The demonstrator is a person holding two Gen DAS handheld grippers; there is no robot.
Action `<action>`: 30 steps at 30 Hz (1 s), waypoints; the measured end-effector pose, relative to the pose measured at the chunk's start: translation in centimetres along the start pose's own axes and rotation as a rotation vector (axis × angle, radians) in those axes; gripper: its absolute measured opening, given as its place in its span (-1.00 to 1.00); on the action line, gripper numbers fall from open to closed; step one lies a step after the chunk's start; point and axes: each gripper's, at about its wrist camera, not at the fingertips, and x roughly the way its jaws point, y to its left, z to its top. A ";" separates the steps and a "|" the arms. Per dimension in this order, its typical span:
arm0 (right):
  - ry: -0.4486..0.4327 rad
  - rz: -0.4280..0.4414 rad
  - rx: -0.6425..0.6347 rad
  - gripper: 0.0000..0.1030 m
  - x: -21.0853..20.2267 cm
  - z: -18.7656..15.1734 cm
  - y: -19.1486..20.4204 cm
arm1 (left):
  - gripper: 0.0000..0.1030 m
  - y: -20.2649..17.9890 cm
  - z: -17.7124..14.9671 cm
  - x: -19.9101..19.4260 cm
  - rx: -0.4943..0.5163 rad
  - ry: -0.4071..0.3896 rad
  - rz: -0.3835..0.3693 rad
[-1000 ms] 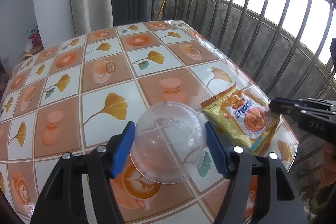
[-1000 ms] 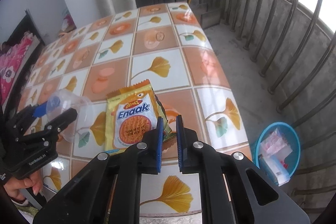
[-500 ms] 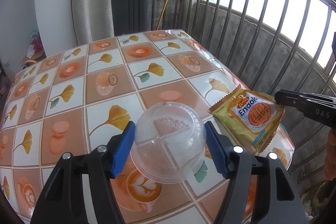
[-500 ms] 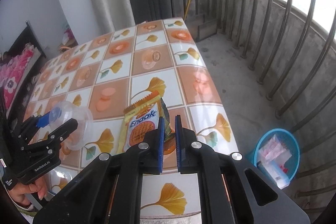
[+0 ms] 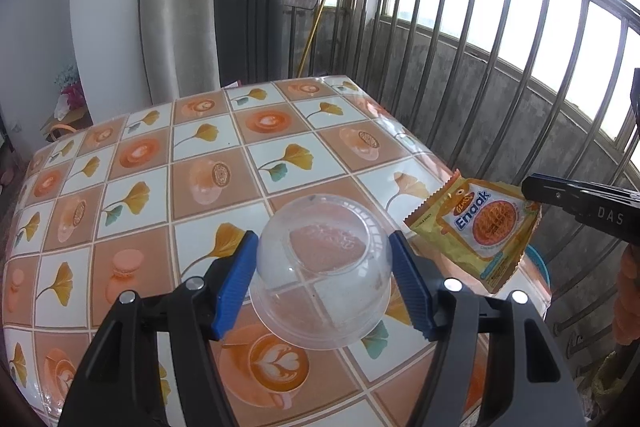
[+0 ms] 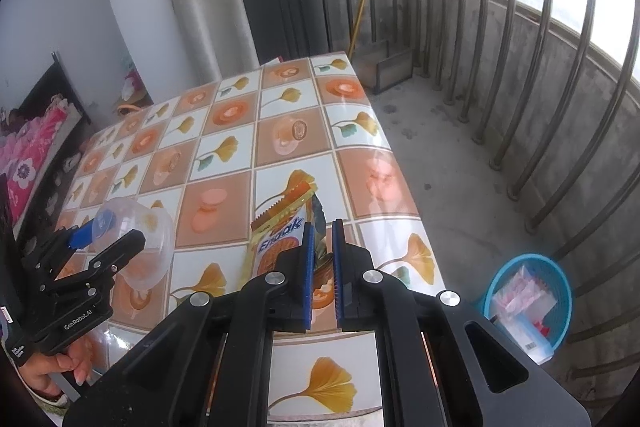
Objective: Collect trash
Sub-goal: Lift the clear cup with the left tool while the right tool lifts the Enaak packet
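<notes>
In your left wrist view, your left gripper (image 5: 324, 267) clamps the clear domed plastic cup (image 5: 322, 269), empty and now lifted off the tiled table (image 5: 160, 167). In your right wrist view, your right gripper (image 6: 320, 267) pinches the yellow snack wrapper (image 6: 280, 235), raised too; carry both to the blue plastic basket (image 6: 528, 311), already holding wrappers.

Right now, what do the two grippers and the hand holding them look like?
Both grippers are matte black plastic with two angular arms, silver round screw heads and ribbed blue pads. The left gripper carries white lettering "GenRobot.AI" on its side, seen from the right wrist camera. The right gripper shows white letters "DAS" on its side in the left wrist view. The left hand is bare; no sleeve shows.
</notes>
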 end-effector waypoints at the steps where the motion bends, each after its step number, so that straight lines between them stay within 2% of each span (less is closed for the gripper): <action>1: -0.004 0.001 0.003 -0.88 -0.1 0.0 -0.1 | 0.25 0.0 0.0 -0.1 0.000 -0.003 0.000; 30: -0.076 0.057 0.064 -0.89 -3.0 0.8 -1.9 | 0.24 -2.6 5.3 -3.6 0.049 -0.162 -0.046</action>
